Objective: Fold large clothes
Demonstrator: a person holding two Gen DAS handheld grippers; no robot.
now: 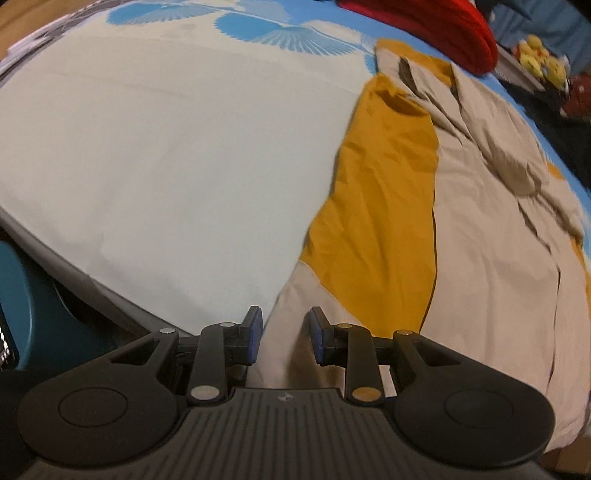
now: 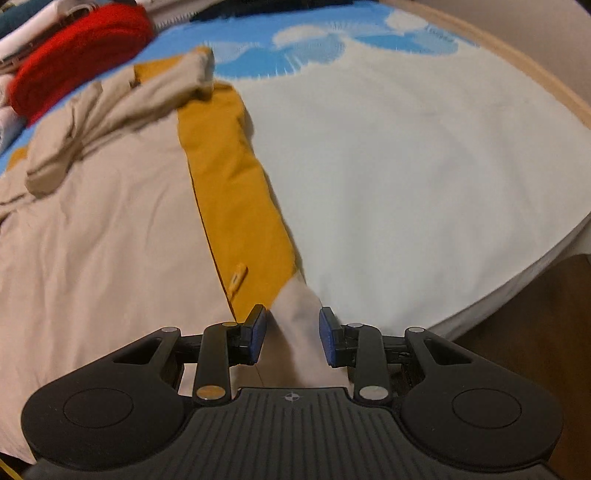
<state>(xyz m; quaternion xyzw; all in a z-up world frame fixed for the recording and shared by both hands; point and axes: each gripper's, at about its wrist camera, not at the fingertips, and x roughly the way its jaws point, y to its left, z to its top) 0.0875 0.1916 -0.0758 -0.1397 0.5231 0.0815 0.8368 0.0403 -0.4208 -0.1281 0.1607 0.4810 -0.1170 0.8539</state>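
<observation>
A large beige garment with mustard side panels [image 1: 376,192] lies spread on the bed, its sleeves folded across the top. In the left wrist view, my left gripper [image 1: 286,338] holds the near beige corner [image 1: 284,295], and the cloth fills the narrow gap between its blue pads. In the right wrist view, the same garment [image 2: 110,221] shows its other mustard panel [image 2: 236,206]. My right gripper [image 2: 291,338] is shut on a beige strip [image 2: 299,317] that rises from the garment's near corner up between its pads.
The pale sheet [image 1: 166,147] with a blue fan print [image 2: 295,40] covers the bed. A red folded cloth [image 1: 424,29] lies beyond the garment. Yellow soft toys [image 1: 539,59] sit past the far corner. The bed edge [image 2: 517,288] drops to a dark floor.
</observation>
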